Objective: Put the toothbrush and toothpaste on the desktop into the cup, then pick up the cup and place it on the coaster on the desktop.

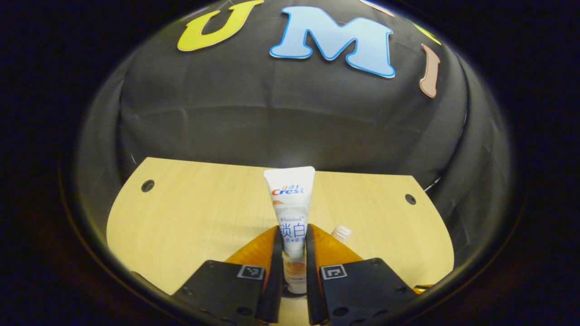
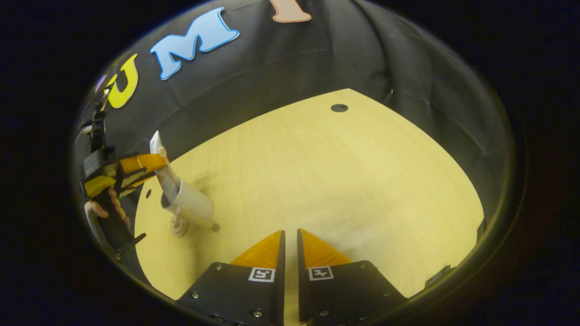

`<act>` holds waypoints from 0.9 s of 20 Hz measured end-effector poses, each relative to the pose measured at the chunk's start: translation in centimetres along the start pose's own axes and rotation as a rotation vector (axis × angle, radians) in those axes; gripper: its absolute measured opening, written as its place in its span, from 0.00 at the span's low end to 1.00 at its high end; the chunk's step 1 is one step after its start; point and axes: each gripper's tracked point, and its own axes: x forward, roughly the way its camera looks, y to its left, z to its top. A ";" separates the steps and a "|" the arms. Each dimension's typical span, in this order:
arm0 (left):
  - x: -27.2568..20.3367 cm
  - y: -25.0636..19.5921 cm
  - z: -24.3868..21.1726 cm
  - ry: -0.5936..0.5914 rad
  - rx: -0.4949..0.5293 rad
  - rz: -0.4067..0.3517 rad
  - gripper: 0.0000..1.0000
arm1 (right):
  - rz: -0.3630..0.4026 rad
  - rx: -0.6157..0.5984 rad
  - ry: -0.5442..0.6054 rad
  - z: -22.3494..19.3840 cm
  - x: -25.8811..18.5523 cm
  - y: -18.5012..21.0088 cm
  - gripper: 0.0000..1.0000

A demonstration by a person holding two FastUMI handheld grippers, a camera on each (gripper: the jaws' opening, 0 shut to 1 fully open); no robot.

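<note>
We held the toothpaste [image 1: 292,217] in left tongs [image 1: 293,253] over the cup [image 2: 192,201] at 9 o'clock; right tongs [image 2: 288,246] narrow, idle. Lower straight, we'd say.

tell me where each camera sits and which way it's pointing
Left gripper view: rides the left gripper, facing the black cloth wall across the pale wooden desktop; its fingers clamp a white toothpaste tube.
Right gripper view: rides the right gripper, angled down at the desktop; its fingers nearly closed, holding nothing.
Shared: the desktop, tube, wall; the right gripper view catches the left gripper over a white cup.
</note>
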 end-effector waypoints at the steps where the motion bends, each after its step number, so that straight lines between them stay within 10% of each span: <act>1: -0.2 -0.2 -0.3 0.003 -0.005 -0.010 0.41 | 0.004 -0.001 0.002 0.1 -0.1 0.1 0.12; 3: -0.9 -0.1 -0.5 0.005 -0.006 -0.003 0.55 | 0.014 -0.003 0.004 0.3 0.0 0.4 0.12; 18: -10.5 0.6 -1.4 -0.022 -0.021 0.008 0.55 | 0.146 -0.147 0.012 1.2 -0.6 6.9 0.12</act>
